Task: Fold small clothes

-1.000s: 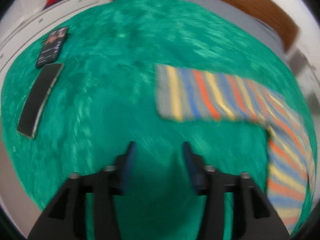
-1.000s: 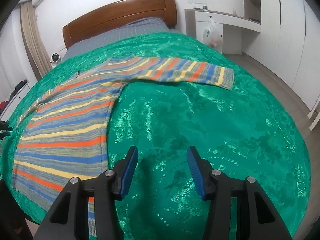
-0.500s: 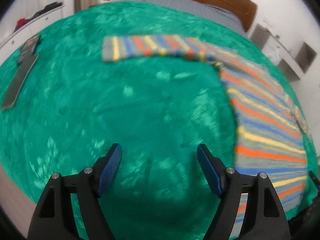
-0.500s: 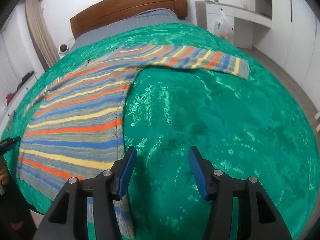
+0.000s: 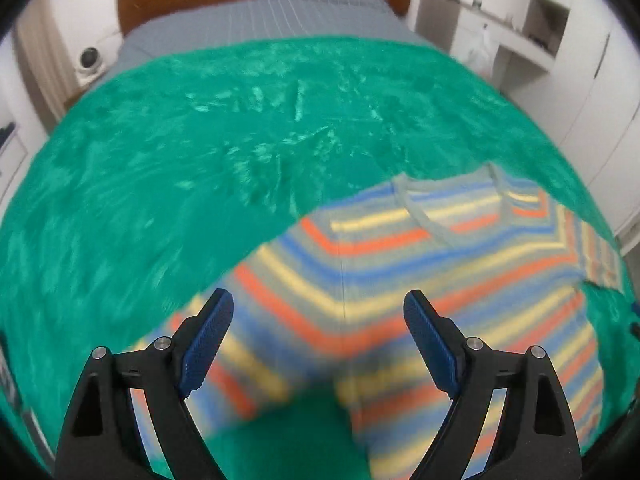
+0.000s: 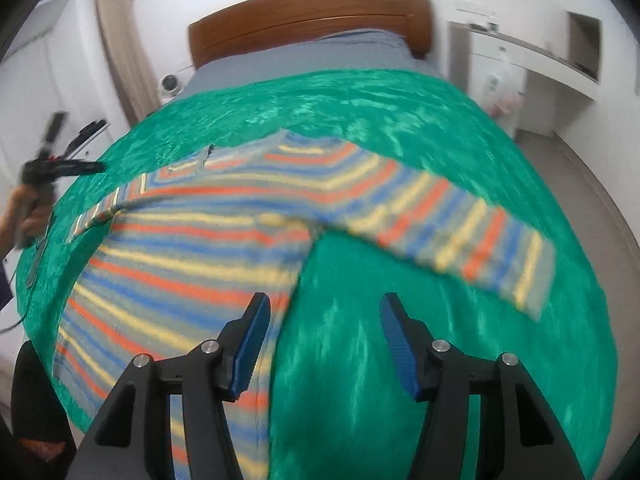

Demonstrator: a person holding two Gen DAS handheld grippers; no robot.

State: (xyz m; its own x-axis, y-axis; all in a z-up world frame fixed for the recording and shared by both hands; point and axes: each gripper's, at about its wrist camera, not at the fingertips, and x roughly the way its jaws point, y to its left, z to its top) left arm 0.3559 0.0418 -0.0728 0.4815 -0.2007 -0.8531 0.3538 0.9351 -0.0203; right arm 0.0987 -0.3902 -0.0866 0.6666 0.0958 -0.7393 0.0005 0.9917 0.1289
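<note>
Where green satin [image 6: 440, 128] shimmers, the striped knit sweater [image 6: 192, 248] lies flat.

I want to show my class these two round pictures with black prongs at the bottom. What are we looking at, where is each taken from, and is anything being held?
No robot here: a person holds a two-finger gripper in each hand, each with a wide-angle camera looking along its fingers. One picture comes from the left gripper, the other from the right gripper. The black prongs with blue pads are those fingers. Both hang above a striped sweater spread flat on a green bedspread, one sleeve stretched out sideways. Neither holds anything: both sets of jaws are opening, nothing pinched between them. At the right view's left edge you see the person's hand gripping the other tool.
</note>
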